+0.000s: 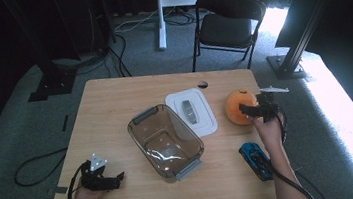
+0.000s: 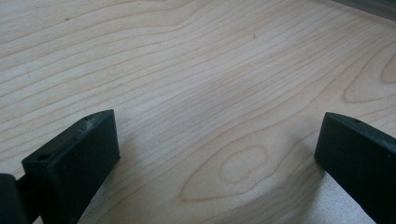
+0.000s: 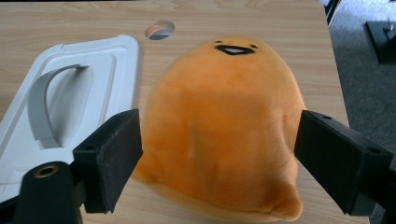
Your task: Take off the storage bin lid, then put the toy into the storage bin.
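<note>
Orange rounded plush toy (image 3: 219, 130), small black face, between spread right gripper (image 3: 217, 154) jaws

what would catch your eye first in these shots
The orange plush on the table's right side stands out, with the right gripper open around it, one jaw on each side. Mid-table sits a clear bin, its white lid lying flat beside it. A blue toy car lies near the front right edge, and the left gripper hovers open over bare wood.
</note>
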